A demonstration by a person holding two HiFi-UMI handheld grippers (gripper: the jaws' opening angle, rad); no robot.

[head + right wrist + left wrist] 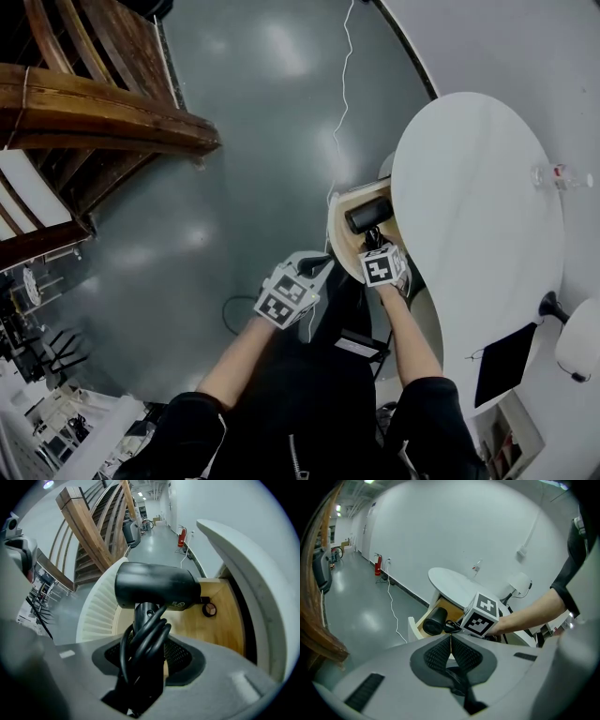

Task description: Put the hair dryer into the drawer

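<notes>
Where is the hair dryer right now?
The hair dryer is right of centre in the head view, held by its handle in the right gripper, over the open drawer under the white table.

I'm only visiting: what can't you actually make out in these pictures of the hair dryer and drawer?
- Right gripper view: the hair dryer blocks the drawer floor beneath it, so whether it rests there is unclear.
- Right gripper view: the cord drops between the jaws of the right gripper, and its plug is hidden.
- Head view: the tabletop covers the drawer's back.
- Right gripper view: a small round thing in the drawer is too small to identify.
</notes>
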